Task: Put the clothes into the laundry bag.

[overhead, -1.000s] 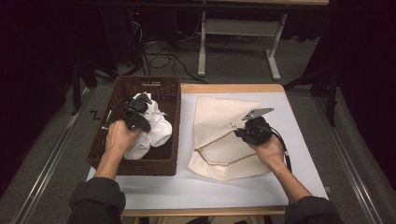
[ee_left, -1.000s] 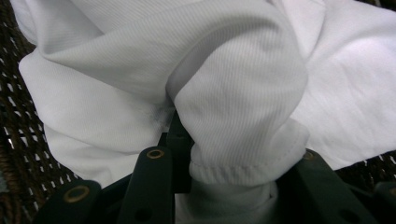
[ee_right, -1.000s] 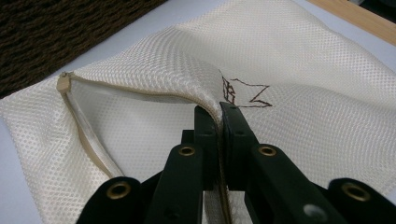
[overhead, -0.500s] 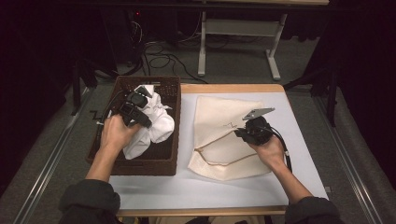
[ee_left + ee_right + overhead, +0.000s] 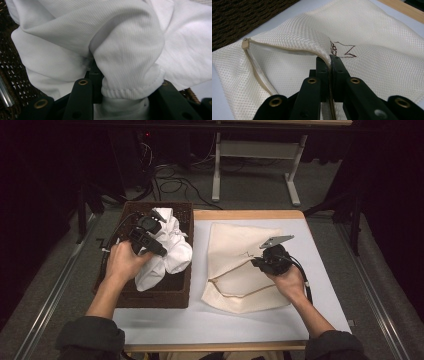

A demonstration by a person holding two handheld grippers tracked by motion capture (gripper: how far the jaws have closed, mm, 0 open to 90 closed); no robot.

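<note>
White garment (image 5: 167, 247) bunched in my left gripper (image 5: 150, 237) above the wicker basket (image 5: 165, 295); my right gripper (image 5: 263, 261) pinches the mesh laundry bag (image 5: 240, 245) mouth up for loading.

The person wears dark grey long sleeves, the cuffs pushed up the forearms. Each hand carries a black claw: the left claw (image 5: 150, 236) is a blocky black body with a black cable looping off it, and the right claw (image 5: 267, 260) bears a grey three-cornered plate on top and trails a black cable along the wrist. Up close, the jaws are matte black bars set with brass-coloured ringed rivets.
</note>
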